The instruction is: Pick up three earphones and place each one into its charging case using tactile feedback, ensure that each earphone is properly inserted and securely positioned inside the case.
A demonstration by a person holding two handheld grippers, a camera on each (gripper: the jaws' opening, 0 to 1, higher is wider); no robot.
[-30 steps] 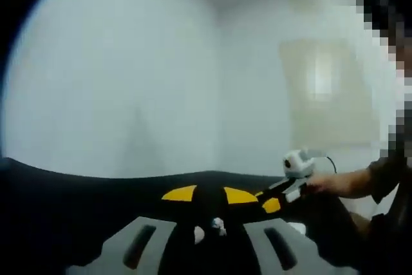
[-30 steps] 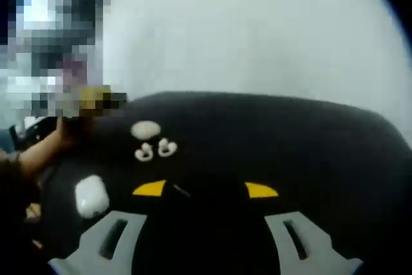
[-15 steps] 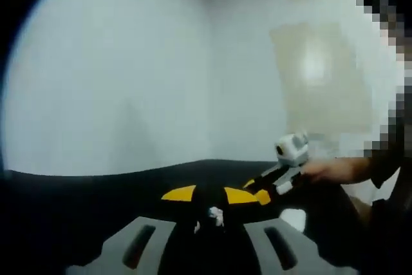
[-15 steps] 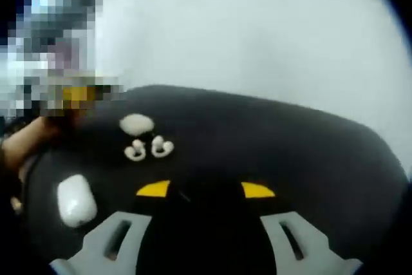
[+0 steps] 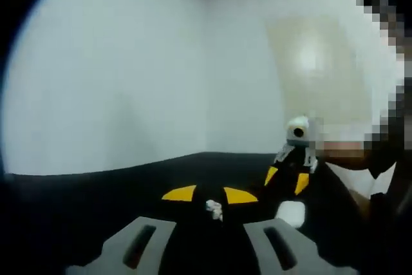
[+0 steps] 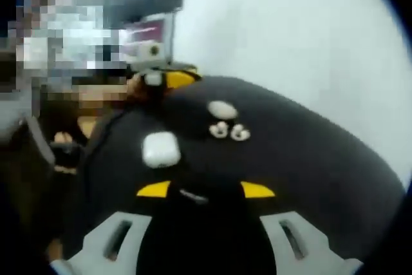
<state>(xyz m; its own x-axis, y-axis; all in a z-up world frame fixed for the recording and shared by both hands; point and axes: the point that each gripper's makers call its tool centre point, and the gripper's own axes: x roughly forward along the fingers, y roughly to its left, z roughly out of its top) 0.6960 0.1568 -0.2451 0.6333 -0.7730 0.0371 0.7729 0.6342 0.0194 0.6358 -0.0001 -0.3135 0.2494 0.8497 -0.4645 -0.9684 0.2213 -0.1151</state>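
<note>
The job has not really started. Two earphones (image 6: 230,131) lie loose on the black desk (image 6: 309,159), near the white charging case (image 6: 160,149). Both the right hand-held gripper (image 6: 206,191) and left hand-held gripper (image 5: 207,196) are apart, holding nothing.

White earphone pieces on a black table (image 6: 309,159)

Right gripper (image 6: 205,191) jaws apart at frame bottom; charging case (image 6: 160,149) centre-left; two earphones (image 6: 229,131) below an oval case (image 6: 222,109); left gripper (image 6: 168,79) upper left.
</note>
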